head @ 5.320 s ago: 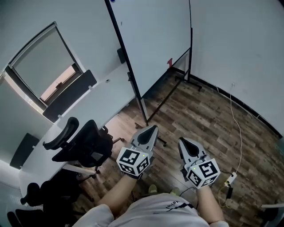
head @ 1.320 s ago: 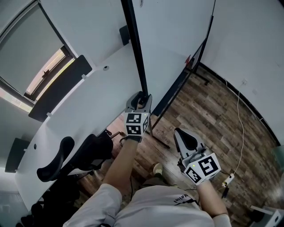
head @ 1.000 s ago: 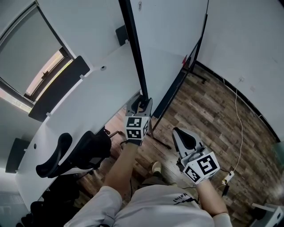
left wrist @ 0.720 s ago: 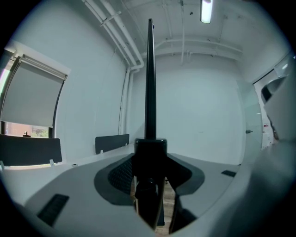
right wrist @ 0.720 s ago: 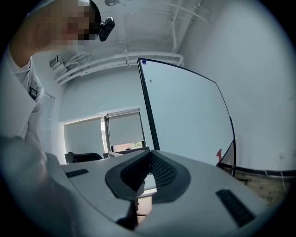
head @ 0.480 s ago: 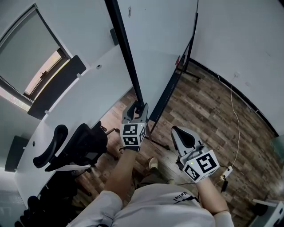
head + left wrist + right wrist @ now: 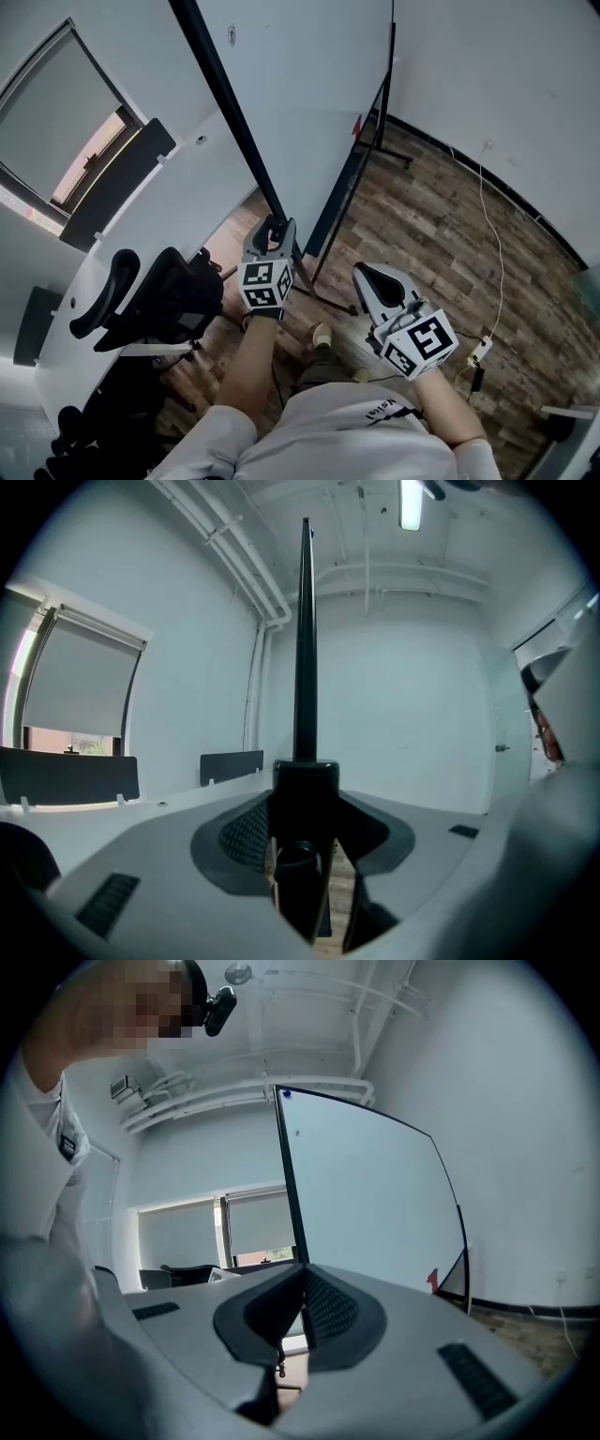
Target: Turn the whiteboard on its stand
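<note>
At the far left a window [image 7: 75, 112] with its grey blind mostly down stands behind a long white tabletop [image 7: 187, 187], and a black office chair [image 7: 155, 300] is placed beside that tabletop. Next comes the left hand-held gripper [image 7: 275, 228], held out in front of the person with its jaws pointing along the black post [image 7: 230, 112] at the near edge of the whiteboard [image 7: 300, 84]. In the left gripper view this post fills the gap between the two jaws. The pads lie from both sides against a thicker black block on it, so this hand-held gripper is pinching the post low down. The whiteboard itself stands upright on its black stand on the wooden floor [image 7: 431, 216], between the tabletop and the white wall [image 7: 506, 84]. It runs away from the person, so that its far post [image 7: 390, 75] is near the wall. A small red thing [image 7: 357, 125] sits at its lower edge, close to that far post. Further right, the right hand-held gripper [image 7: 364, 275] hangs low near the person's body, apart from the whiteboard. Its jaws are pressed together with nothing between them. At the far right a thin white cable [image 7: 493, 230] runs over the floor to a white power strip [image 7: 481, 352].
</note>
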A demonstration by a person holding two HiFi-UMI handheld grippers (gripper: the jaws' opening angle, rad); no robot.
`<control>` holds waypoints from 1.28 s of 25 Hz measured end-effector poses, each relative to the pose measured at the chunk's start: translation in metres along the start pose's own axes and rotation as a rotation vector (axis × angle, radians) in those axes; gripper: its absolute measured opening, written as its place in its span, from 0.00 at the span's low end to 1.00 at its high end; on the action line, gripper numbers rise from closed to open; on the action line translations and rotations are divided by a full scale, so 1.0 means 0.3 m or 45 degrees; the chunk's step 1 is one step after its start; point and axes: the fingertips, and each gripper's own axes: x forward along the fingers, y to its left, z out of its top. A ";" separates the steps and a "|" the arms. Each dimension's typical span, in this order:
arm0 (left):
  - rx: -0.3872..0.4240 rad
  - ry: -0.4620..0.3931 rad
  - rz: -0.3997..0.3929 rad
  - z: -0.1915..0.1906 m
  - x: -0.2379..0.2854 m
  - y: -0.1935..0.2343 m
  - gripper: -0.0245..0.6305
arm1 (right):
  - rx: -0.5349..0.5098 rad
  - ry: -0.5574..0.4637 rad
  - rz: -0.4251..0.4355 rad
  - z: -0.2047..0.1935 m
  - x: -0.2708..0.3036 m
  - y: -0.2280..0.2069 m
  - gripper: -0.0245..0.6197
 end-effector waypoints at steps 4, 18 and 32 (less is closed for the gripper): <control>0.002 0.001 0.008 -0.009 -0.053 -0.024 0.34 | -0.001 -0.012 -0.007 0.000 -0.069 0.016 0.06; -0.010 0.011 0.039 -0.027 -0.143 -0.076 0.34 | 0.033 -0.014 -0.004 -0.052 -0.238 0.054 0.06; -0.091 0.025 0.023 -0.015 -0.366 -0.195 0.34 | 0.086 -0.012 -0.001 -0.078 -0.301 0.044 0.06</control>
